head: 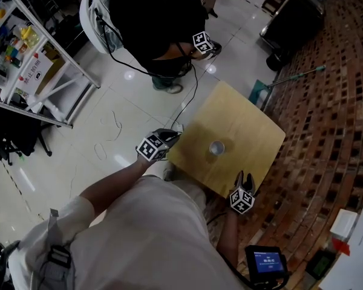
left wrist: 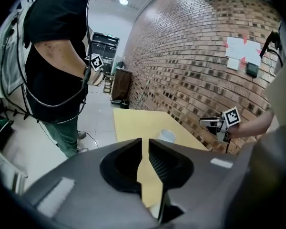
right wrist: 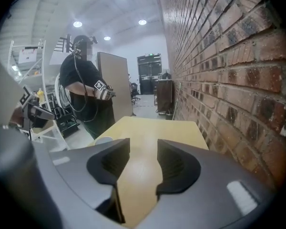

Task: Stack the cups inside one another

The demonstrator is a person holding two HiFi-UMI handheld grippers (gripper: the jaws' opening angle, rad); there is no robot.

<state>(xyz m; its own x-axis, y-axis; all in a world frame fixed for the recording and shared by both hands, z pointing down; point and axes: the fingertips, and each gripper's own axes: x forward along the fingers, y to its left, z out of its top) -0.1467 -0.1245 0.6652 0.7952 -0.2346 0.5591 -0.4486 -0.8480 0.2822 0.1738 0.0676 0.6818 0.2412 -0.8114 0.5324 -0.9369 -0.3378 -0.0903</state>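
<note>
A white cup (head: 216,147) stands mid-table (head: 248,119). Left of the cup, the left tool (head: 171,137) is empty, jaws barely apart. Right of it, the right tool (head: 244,177) gapes wide, empty

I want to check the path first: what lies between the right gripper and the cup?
Nothing: the head view shows only bare wooden table between the right gripper and the cup.

Square pale wooden table (head: 254,132), one white cup (head: 216,147) upright near its middle
</note>
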